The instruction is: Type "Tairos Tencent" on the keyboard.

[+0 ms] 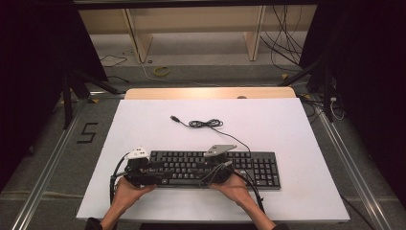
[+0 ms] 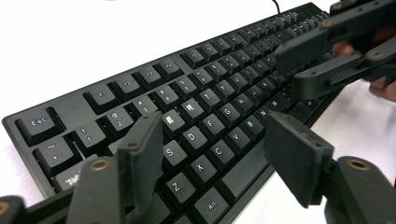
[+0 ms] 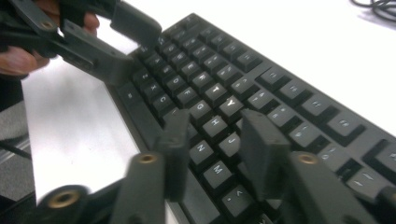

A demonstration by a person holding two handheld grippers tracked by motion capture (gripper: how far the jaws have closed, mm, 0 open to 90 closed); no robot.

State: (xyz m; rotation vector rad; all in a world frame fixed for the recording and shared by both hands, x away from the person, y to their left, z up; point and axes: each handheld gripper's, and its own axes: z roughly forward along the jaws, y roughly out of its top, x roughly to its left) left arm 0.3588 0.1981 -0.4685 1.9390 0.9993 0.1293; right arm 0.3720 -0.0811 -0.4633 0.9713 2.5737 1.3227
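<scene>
Black keyboard (image 1: pixel 213 168) flat on white table (image 1: pixel 287 124), lower centre of frame, left gripper (image 2: pixel 215 154) over its left keys, jaws apart, holding nothing, right gripper (image 3: pixel 212 140) over centre keys, jaws parted, empty, cable (image 1: pixel 206 123) coiled behind.

Left gripper (image 2: pixel 212 151) and right gripper (image 3: pixel 212 149): jaws apart.

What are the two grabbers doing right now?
Left gripper: open over the keyboard, holding nothing.
Right gripper: open over the keys, holding nothing.
</scene>
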